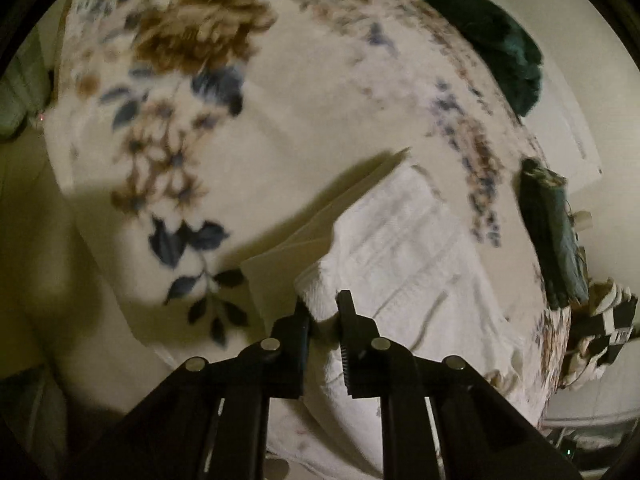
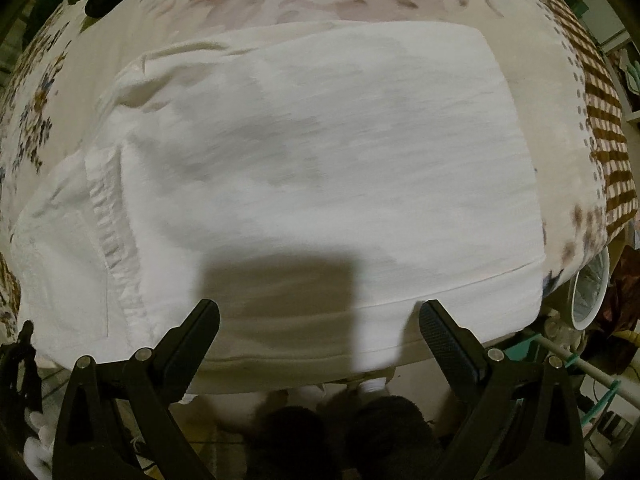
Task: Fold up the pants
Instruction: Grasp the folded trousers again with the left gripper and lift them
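White pants (image 2: 320, 168) lie folded on a floral bedspread (image 2: 100, 32), the elastic waistband (image 2: 116, 224) at the left in the right wrist view. My right gripper (image 2: 318, 316) is open and empty, hovering over the pants' near edge. In the left wrist view my left gripper (image 1: 322, 304) is shut on a corner of the white pants (image 1: 400, 248) and holds it raised over the floral bedspread (image 1: 280, 100). The raised cloth casts a shadow to the left.
Dark green garments (image 1: 492, 36) lie at the bed's far edge, another (image 1: 552, 232) at the right. A checkered brown border (image 2: 604, 120) runs along the bed's right side. A white round fan (image 2: 588, 292) and clutter stand on the floor at the right.
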The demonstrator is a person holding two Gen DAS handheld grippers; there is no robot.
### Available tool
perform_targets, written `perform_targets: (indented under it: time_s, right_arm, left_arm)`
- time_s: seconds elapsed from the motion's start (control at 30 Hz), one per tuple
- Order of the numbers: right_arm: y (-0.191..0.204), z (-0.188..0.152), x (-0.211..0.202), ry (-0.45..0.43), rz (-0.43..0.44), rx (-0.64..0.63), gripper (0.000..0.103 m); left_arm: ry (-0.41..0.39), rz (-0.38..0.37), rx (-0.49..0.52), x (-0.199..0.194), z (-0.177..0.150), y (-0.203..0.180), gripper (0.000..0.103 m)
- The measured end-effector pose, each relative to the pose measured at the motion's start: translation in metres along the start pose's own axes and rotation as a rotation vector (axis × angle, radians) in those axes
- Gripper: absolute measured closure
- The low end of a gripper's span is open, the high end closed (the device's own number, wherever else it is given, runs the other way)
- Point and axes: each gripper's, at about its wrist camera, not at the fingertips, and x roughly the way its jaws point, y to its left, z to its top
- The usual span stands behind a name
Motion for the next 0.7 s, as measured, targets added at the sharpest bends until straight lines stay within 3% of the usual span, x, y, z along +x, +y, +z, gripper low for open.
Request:
perform_targets:
  time_s: [0.07,0.2,0.23,0.37,0.5,0.57,0.7]
  right_arm:
    - [-0.004,0.001,0.0,0.004,0.003,-0.006,0.001]
    - [-0.017,0.001,-0.001,0.016,0.022,-0.007,0.001]
    - [-0.02,-0.003,0.001,0.017,0.025,-0.004,0.001]
    - [-0.034,-0.003,0.007,0.041,0.039,0.037,0.001]
    - [-0.039,0.001,0.007,0.044,0.044,0.045,0.001]
    - [-0.038,0.002,0.005,0.045,0.041,0.042,0.001]
    - [-0.037,0.0,0.009,0.041,0.046,0.045,0.001]
  left_arm:
    - [0.025,0.012,0.013,0.017,0.003,0.006,0.09]
    - [0.041,-0.022,0.023,0.003,0.007,0.003,0.087]
    - [0.031,-0.054,0.013,-0.006,0.005,0.008,0.082]
    - [-0.041,-0.051,-0.054,-0.025,-0.001,0.029,0.048]
    - [0.005,-0.117,-0.149,-0.004,-0.002,0.048,0.048]
    - [0.019,-0.125,-0.131,0.013,0.001,0.042,0.048]
    - [-0.032,-0.144,-0.062,0.016,0.003,0.024,0.047]
